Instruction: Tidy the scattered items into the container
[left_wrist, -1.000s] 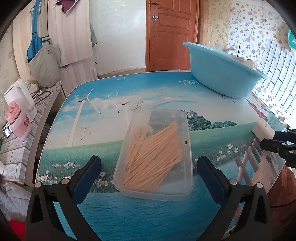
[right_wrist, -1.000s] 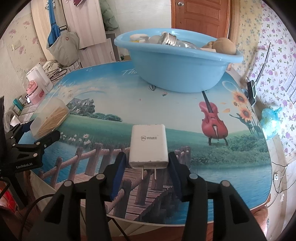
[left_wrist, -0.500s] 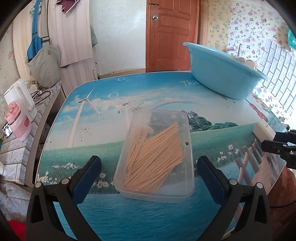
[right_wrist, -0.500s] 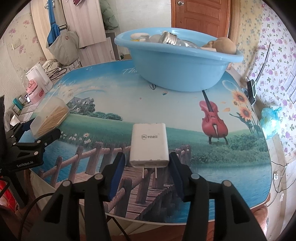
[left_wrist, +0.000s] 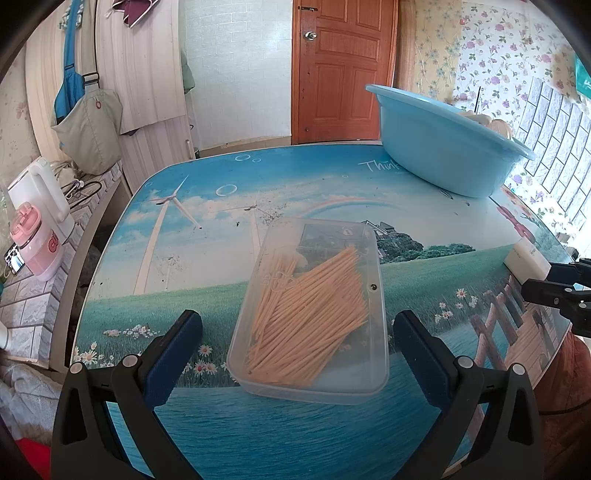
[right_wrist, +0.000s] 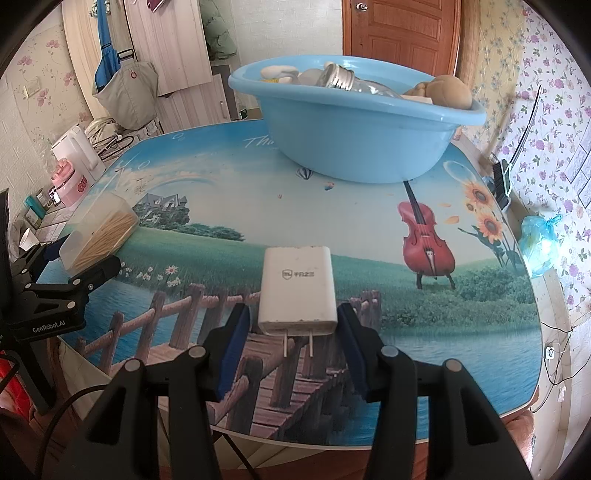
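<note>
While the right claw (right_wrist: 293, 334) stands slightly spread around the white rectangular plastic charger (right_wrist: 297, 290), not touching it, the left claw (left_wrist: 297, 354) is spread wide around the clear plastic toothpick box (left_wrist: 314, 310). Both lie on the printed desk (right_wrist: 221, 192), the round light-blue plastic basin (right_wrist: 356, 140) beyond.

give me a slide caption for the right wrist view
Right tool, open, straddles a white charger lying on the table, blue basin behind.

White charger (right_wrist: 297, 288) flat, prongs nearward; clear toothpick box (left_wrist: 314, 314); blue basin (right_wrist: 354, 122) beyond
</note>
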